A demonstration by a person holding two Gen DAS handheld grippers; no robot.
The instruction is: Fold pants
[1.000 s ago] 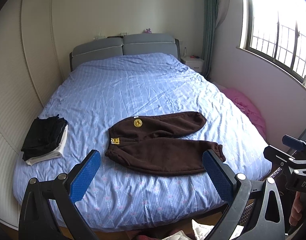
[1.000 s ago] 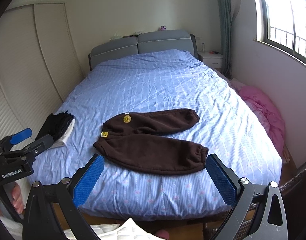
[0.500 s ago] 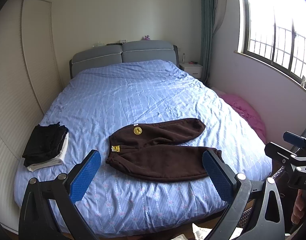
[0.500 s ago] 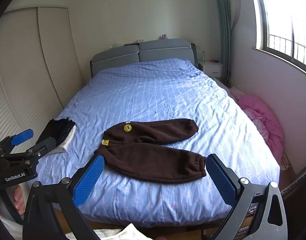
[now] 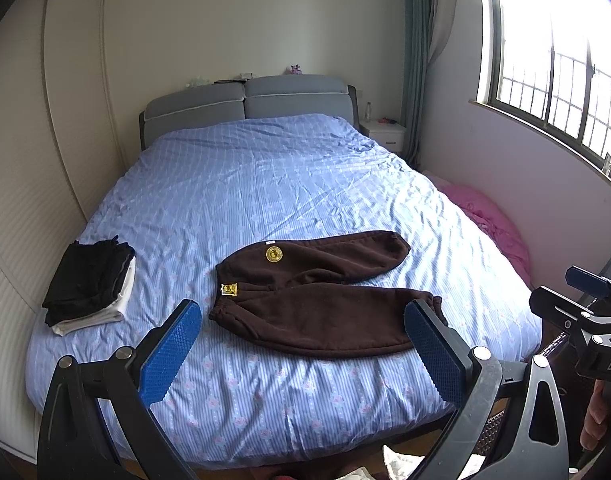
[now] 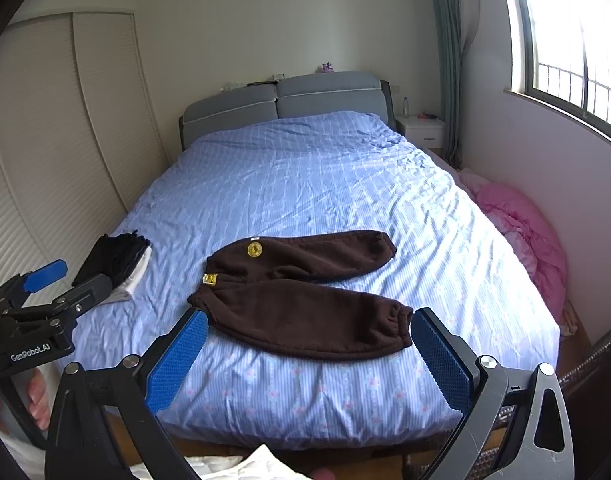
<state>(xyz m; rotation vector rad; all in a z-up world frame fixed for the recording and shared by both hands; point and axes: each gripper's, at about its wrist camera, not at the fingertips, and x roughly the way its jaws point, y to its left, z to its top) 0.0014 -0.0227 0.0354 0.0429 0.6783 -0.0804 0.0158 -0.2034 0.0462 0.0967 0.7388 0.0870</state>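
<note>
on the blue bed [image 5: 265,200] lie brown pants [image 5: 325,296]; both hand-held grippers, one marked "genrobot.ai", gape wide, empty.

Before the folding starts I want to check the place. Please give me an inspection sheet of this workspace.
Surface: bed with wrinkled blue sheet.
Job's things: brown pants lying spread out near the foot, legs apart, unfolded.
Clutter: folded clothes stack at the bed's left edge; pink bedding beside the bed.
Grippers: left gripper and right gripper open, above the foot, touching nothing.
Cables: nothing seen.
Surroundings: headboard, nightstand, window.
</note>
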